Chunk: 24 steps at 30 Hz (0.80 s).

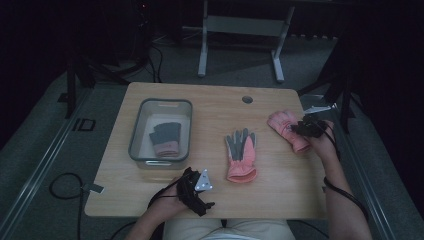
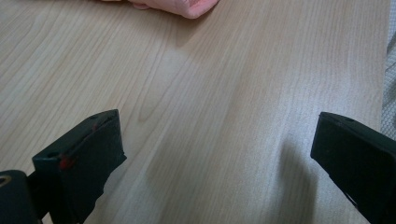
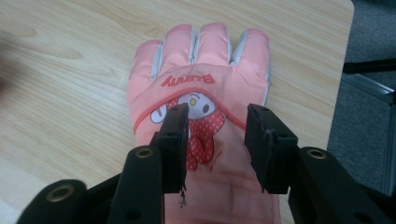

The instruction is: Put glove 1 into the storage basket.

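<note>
A pink glove (image 1: pixel 282 124) with a cartoon bunny print (image 3: pixel 201 70) lies back-up near the table's right edge, fingers pointing away. My right gripper (image 1: pixel 306 128) (image 3: pixel 217 112) hovers low over its wrist end, jaws partly apart and straddling the print, nothing pinched between them. A second pink glove with grey fingers (image 1: pixel 241 155) lies palm-up in the middle of the table; its cuff (image 2: pixel 187 5) peeks in at the top of the left gripper view. My left gripper (image 1: pixel 199 192) (image 2: pixel 219 130) rests at the front edge, jaws wide apart over bare wood.
A clear plastic bin (image 1: pixel 137 125) stands at the left of the wooden table (image 1: pixel 215 110) with a dark grey glove with a pink cuff (image 1: pixel 166 137) inside. A cable hole (image 1: pixel 247 99) sits near the back edge. Grey floor drops off past the right edge (image 3: pixel 369 93).
</note>
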Each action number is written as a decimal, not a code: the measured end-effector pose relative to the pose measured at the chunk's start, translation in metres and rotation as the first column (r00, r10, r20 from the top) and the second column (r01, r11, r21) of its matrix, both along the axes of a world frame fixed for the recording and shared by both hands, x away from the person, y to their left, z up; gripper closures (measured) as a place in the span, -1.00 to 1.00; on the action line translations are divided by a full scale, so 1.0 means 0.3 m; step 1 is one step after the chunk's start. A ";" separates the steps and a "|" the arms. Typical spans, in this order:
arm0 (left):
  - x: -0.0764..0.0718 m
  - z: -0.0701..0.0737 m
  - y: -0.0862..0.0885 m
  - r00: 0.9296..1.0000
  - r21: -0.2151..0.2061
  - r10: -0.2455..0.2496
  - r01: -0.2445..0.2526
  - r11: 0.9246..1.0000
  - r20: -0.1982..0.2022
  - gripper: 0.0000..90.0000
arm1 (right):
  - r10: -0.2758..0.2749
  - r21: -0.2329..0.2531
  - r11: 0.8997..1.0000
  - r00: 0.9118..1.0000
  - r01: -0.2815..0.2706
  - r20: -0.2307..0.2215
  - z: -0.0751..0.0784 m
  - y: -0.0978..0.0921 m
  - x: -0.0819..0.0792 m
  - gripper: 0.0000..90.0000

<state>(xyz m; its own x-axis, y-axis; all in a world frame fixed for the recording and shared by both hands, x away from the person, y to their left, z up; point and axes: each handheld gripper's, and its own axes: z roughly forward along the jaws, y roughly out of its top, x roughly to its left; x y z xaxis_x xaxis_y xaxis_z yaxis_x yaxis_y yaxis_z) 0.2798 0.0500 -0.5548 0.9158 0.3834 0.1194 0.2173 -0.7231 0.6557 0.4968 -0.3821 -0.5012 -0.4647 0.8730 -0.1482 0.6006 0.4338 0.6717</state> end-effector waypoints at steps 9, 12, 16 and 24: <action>-0.004 0.001 0.001 1.000 0.000 0.003 -0.003 1.000 0.002 -0.96 | 0.006 -0.021 1.000 0.994 -0.009 -0.113 -0.053 0.021 0.049 0.71; -0.004 0.004 0.008 1.000 -0.007 0.011 -0.011 1.000 0.006 -0.96 | -0.039 0.011 0.999 0.990 0.041 -0.134 -0.019 0.019 0.045 0.92; -0.003 0.009 0.011 1.000 -0.020 0.009 -0.009 1.000 0.001 -0.96 | -0.073 0.049 0.995 0.986 0.082 -0.150 0.031 0.030 0.009 0.95; -0.011 0.012 0.015 1.000 -0.019 0.014 -0.014 1.000 0.007 -0.96 | -0.152 0.096 0.983 0.987 0.156 -0.049 0.180 0.085 -0.148 0.96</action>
